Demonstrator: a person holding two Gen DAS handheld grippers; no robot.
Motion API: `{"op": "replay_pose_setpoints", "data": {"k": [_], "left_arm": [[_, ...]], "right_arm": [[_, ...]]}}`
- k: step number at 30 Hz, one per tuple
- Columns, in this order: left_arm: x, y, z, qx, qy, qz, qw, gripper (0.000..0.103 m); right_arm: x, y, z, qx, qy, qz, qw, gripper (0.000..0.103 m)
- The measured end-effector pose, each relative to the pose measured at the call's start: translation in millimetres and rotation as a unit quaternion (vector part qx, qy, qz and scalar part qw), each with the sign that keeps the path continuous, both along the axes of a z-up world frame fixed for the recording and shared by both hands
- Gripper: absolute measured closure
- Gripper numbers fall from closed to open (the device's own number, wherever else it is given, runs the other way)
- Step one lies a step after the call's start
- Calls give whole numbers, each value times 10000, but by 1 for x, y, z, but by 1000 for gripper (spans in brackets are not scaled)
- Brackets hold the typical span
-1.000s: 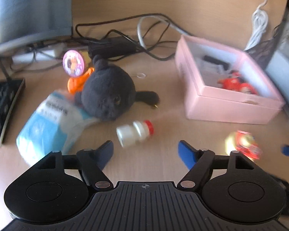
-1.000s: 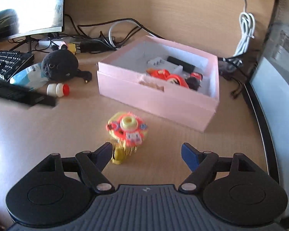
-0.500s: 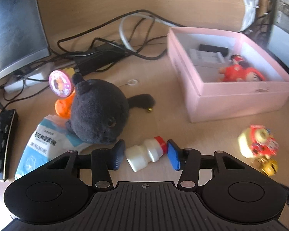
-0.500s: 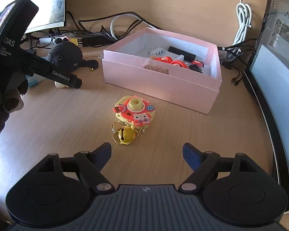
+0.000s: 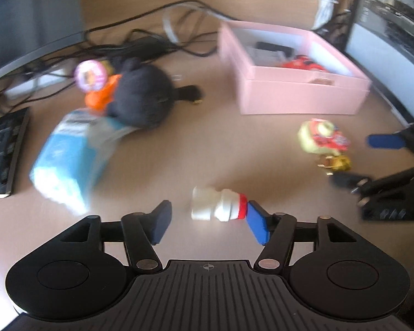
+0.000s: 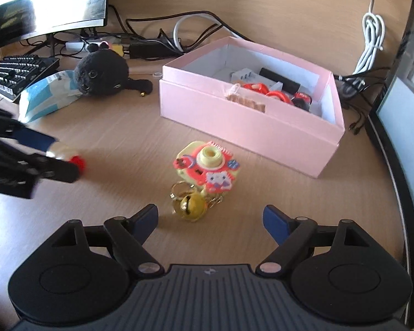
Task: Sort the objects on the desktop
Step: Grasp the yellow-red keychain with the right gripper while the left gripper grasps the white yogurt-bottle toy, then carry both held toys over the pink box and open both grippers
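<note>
A small white bottle with a red cap (image 5: 218, 204) lies on its side on the desk between my left gripper's (image 5: 207, 220) fingers. The jaws are opening: the red cap touches the right pad, and a gap shows at the left pad. From the right wrist view the left gripper (image 6: 55, 154) and the bottle (image 6: 60, 149) sit at the left. My right gripper (image 6: 211, 216) is opening too and holds nothing. A gold bell (image 6: 190, 205) lies just ahead of its tips, chained to a red and yellow toy camera (image 6: 207, 165). The open pink box (image 6: 234, 121) stands beyond.
A black plush (image 6: 102, 75) leans on a blue tissue pack (image 6: 44, 99) at the left. Behind them are a keyboard (image 6: 19, 71), a monitor (image 6: 49, 0) and tangled cables (image 6: 151, 47). A second screen (image 6: 405, 127) lines the right edge. The box holds several small items.
The left gripper closed around the bottle, shifted with it away from the plush toward the toy camera, and has now widened. The right gripper has stayed put, its fingers slightly wider.
</note>
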State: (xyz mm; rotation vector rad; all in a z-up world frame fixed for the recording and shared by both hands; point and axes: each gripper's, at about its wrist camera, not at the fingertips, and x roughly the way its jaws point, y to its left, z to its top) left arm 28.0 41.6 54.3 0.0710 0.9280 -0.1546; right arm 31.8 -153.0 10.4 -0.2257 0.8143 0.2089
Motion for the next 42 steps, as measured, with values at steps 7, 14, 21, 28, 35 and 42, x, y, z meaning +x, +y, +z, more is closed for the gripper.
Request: {"op": "replay_pose_setpoints", "data": {"k": [7, 14, 21, 28, 35, 42], "left_arm": [[-8, 29, 1, -168, 86, 387, 9991, 23], [-12, 19, 4, -339, 23, 95, 9994, 17], [-8, 8, 9, -266, -287, -309, 9988, 11], [8, 2, -3, -84, -156, -537, 9984, 22], [5, -5, -8, 27, -207, -573, 9981, 50], [-25, -13, 7, -56, -235, -885, 9958, 51]], "right_arm": [[4, -18, 11, -250, -101, -199, 9994, 19], [30, 2, 13, 773, 55, -79, 9970, 17], [49, 13, 5, 578, 216, -260, 9978, 46], [24, -2, 8, 514, 264, -166, 9982, 45], [-3, -11, 10, 496, 344, -116, 9981, 45], [-27, -14, 28, 529, 212, -13, 9984, 45]]}}
